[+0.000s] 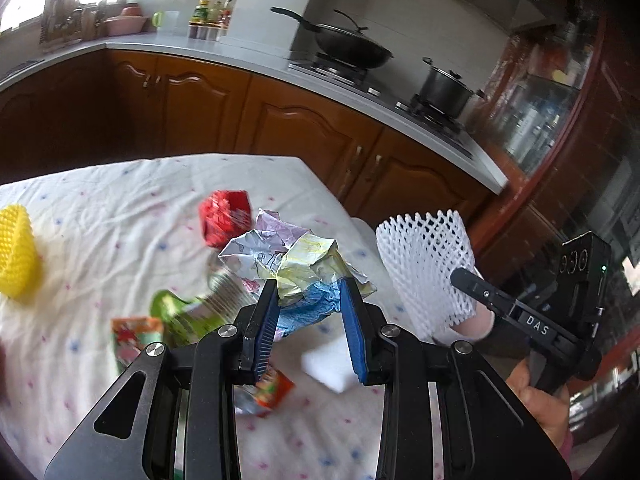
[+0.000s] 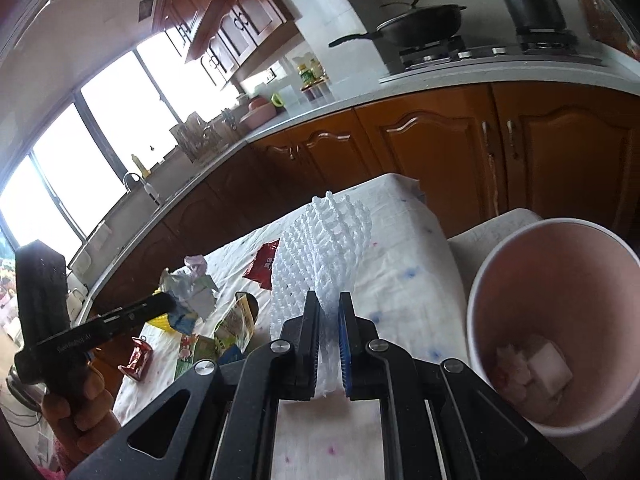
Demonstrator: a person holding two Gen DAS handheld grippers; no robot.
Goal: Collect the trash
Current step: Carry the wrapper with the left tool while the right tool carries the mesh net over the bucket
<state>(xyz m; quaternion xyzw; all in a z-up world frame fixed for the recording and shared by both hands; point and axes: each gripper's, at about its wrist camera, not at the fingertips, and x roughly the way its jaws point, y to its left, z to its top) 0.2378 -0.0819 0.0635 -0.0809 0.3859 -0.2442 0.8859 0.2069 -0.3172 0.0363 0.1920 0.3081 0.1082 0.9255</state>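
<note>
My left gripper (image 1: 310, 292) is shut on a crumpled ball of coloured paper (image 1: 308, 268) and holds it above the table; it also shows in the right wrist view (image 2: 188, 292). My right gripper (image 2: 329, 312) is shut on a white foam net sleeve (image 2: 320, 248), which stands up from its fingers; the sleeve also shows in the left wrist view (image 1: 428, 264). A pink bin (image 2: 560, 320) with white scraps inside sits at the right of the table.
On the flowered tablecloth (image 1: 120, 208) lie a red wrapper (image 1: 226, 218), a yellow foam net (image 1: 16, 256), a green packet (image 1: 188, 312), small snack wrappers (image 1: 136, 336) and a white block (image 1: 332, 364). Wooden cabinets and a stove with a wok (image 1: 348, 46) stand behind.
</note>
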